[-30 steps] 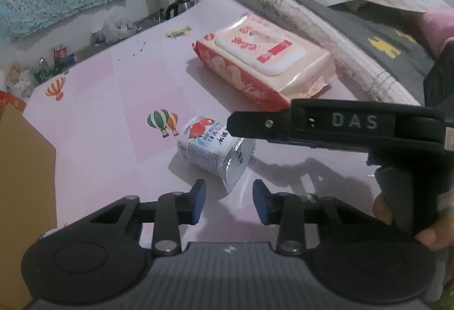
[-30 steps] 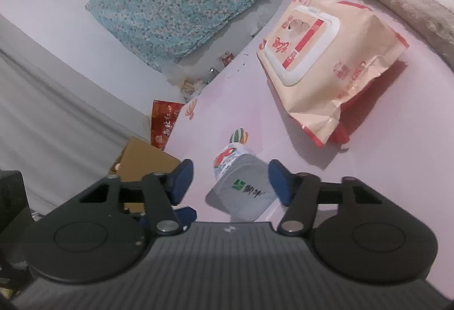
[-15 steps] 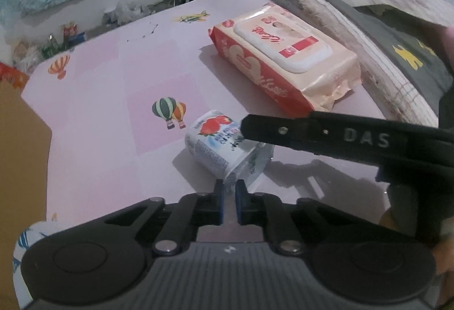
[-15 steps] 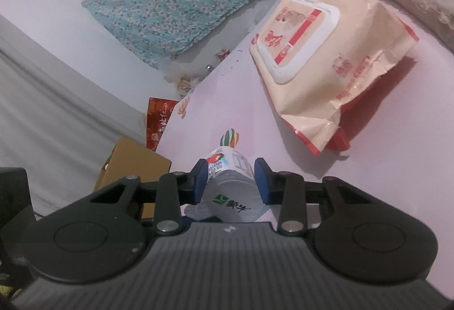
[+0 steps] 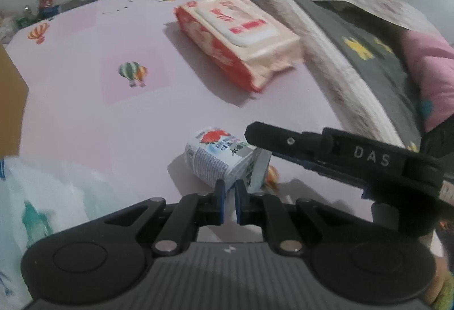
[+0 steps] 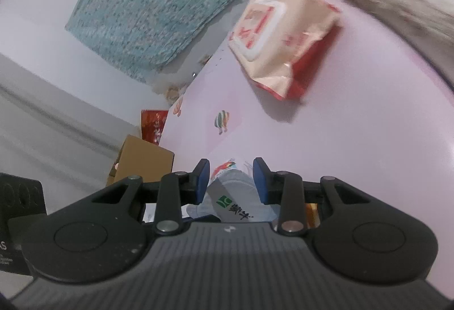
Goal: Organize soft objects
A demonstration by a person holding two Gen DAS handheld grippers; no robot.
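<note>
Left wrist view: small white cup with a strawberry print lies on its side on the pink table, near the front edge, foil lid half peeled and sticking up. Left gripper jaws nearly together, pinching the cup's rim or lid edge between the blue pads; exact contact spot hard to tell. Right gripper comes in from the right, its black finger marked DAS lying over the cup's upper side.

Right wrist view: right gripper jaws at a narrow gap, having just been closing, the cup between the blue pads, both pads against its sides. Lid with green logo faces the camera.

Further back on the table, a peach and red pack of wet wipes lies flat, well apart from the cup. Balloon print on the tablecloth between them, off to the left. Folded blankets along the right edge. Cardboard box beyond the table's left side. White plastic bag at lower left, blurred.
</note>
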